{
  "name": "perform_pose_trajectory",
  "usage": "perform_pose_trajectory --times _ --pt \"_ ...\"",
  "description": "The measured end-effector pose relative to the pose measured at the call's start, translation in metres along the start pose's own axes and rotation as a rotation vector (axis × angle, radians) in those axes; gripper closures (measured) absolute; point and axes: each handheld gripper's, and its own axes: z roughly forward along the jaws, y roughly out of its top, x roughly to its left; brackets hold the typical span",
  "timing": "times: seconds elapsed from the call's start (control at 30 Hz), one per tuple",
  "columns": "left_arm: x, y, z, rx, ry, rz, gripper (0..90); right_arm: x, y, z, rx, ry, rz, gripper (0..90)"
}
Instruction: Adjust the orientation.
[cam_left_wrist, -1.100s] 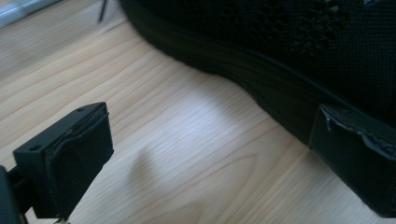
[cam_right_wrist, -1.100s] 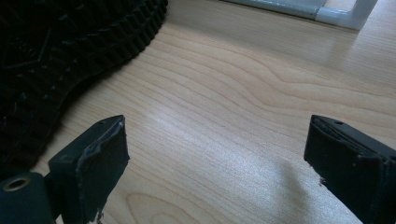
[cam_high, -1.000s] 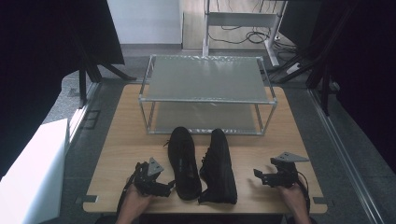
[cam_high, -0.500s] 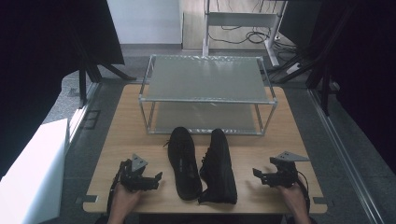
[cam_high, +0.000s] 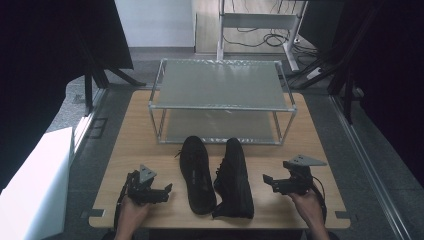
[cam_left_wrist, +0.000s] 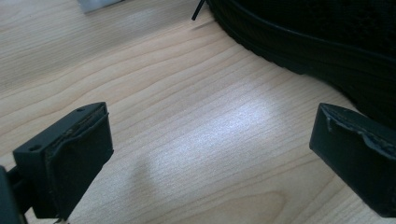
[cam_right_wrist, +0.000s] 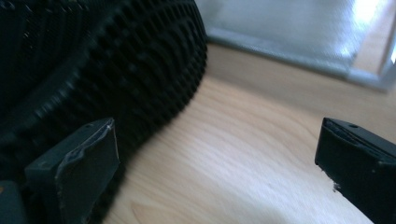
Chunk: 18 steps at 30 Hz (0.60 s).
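Shoes: two black shoes lie side by side on the wooden table (cam_high: 305, 130), toes toward the two-tier metal rack (cam_high: 220, 82), just in front of it. No brand mark or writing is legible on either. Left shoe (cam_high: 196, 172) has the left gripper (cam_high: 165, 190) near its outer side, jaws wide apart over bare wood. Right shoe (cam_high: 234, 177) has the right gripper (cam_high: 267, 181) near its outer side, jaws wide apart, holding nothing.

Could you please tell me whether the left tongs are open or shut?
Open: the left tongs show bare table between wide-apart jaws.
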Motion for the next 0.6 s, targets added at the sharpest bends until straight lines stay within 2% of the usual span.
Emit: perform_pose_trajectory --times 0.2,0.4,0.53,0.6 --pt "0.000 0.000 0.001 0.004 0.002 -0.002 0.0 0.020 0.019 0.012 -0.011 0.014 -0.034 0.0" --pt "0.000 0.000 0.001 0.009 0.000 0.002 0.0 0.037 0.032 0.026 -0.007 0.031 -0.045 0.0" --pt "0.000 0.000 0.001 0.009 -0.002 0.001 0.0 0.043 0.035 0.034 0.015 0.025 -0.061 0.0" --pt "0.000 0.000 0.001 0.010 -0.002 0.003 0.0 0.044 0.034 0.038 0.033 0.004 -0.073 0.0"
